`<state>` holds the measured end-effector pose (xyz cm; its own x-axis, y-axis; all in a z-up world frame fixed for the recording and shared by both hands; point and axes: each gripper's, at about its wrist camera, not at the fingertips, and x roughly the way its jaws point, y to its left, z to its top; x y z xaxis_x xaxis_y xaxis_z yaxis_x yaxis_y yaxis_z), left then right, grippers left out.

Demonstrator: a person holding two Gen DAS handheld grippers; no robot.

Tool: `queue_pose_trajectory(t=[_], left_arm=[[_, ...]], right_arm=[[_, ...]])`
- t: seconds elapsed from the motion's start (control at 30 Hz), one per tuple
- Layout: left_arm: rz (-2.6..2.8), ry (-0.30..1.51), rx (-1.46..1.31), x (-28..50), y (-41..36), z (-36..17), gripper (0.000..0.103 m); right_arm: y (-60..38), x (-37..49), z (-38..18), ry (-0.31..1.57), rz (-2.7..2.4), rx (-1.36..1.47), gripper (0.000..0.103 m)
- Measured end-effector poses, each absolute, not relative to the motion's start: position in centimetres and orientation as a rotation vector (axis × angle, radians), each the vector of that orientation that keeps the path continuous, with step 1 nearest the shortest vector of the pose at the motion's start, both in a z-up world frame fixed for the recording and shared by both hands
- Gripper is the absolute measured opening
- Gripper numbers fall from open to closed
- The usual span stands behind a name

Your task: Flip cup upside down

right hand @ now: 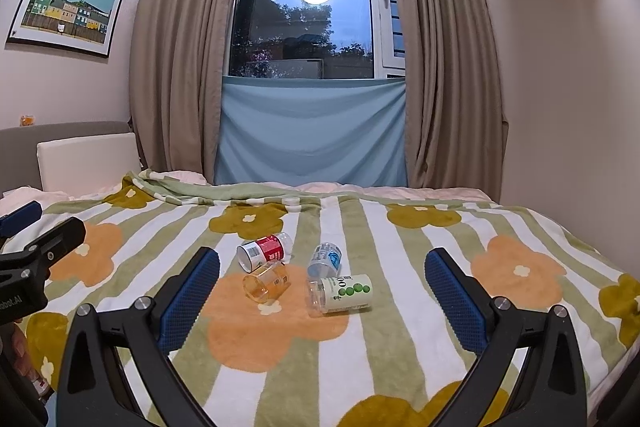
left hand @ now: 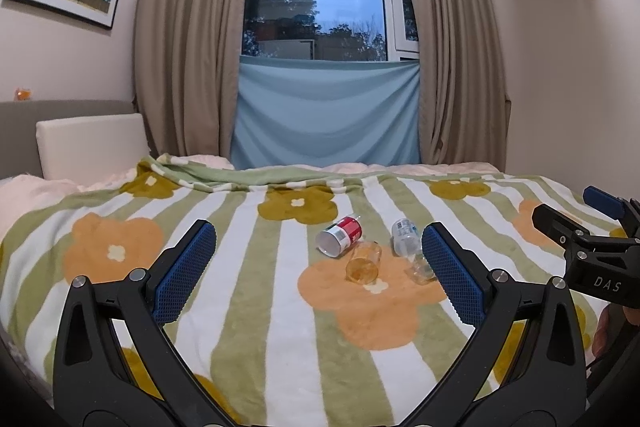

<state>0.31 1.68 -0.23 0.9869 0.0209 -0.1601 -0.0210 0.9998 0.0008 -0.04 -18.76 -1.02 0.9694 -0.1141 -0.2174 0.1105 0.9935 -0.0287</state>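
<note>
Cup: clear amber glass cup (right hand: 267, 281) lying sideways on striped floral blanket (right hand: 400, 347).
Lettering: "DAS" on right gripper (right hand: 322, 291).
Grippers: left gripper (left hand: 316, 263) and the right both spread wide, empty.

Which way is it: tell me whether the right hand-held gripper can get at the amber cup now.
Probably yes. The right hand-held gripper is open, and the amber cup lies on its side on the blanket, nothing in front of it; the red-label bottle touches its far side.
</note>
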Motion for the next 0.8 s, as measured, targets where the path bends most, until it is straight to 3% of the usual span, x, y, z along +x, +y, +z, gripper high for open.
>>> queue_pose_trajectory(t=[0.8], left_arm=[[0.022,0.165,0.000,0.44,1.99,-0.87,0.103]], right_arm=[[-18.58,-0.01,-0.98,0.222,-0.115,-0.015,0.103]])
